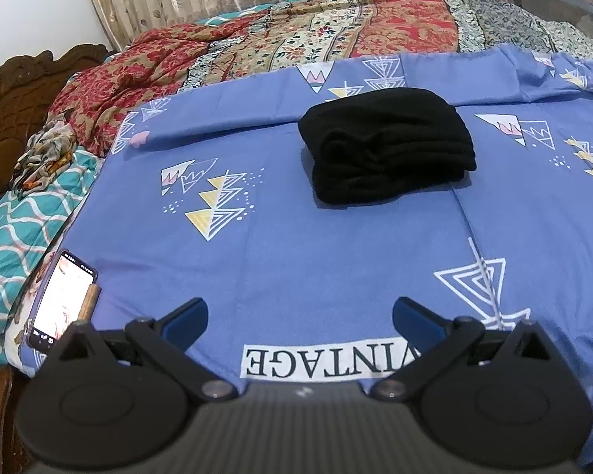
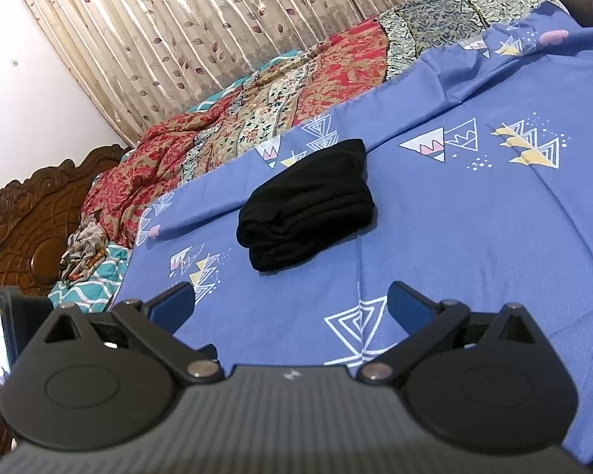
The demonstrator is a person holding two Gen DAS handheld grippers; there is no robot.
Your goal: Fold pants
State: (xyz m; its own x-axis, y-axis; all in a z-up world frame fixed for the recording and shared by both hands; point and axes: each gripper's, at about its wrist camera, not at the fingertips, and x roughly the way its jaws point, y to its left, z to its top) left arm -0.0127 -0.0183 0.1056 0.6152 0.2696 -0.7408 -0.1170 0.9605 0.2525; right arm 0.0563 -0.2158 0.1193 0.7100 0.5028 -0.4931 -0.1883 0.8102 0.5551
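Observation:
The black pants (image 1: 387, 144) lie folded into a thick compact bundle on the blue patterned bedsheet (image 1: 296, 245). They also show in the right wrist view (image 2: 306, 205), left of centre on the sheet (image 2: 474, 229). My left gripper (image 1: 299, 318) is open and empty, held above the sheet's near edge, well short of the pants. My right gripper (image 2: 291, 302) is open and empty, also held back from the pants, which lie ahead and slightly left of it.
A phone (image 1: 61, 300) with a lit screen lies at the sheet's left edge. A red floral quilt (image 1: 257, 47) is bunched along the far side below a curtain (image 2: 197, 23). A carved wooden headboard (image 2: 31, 221) stands at the left, with a crumpled scarf (image 1: 43, 158) near it.

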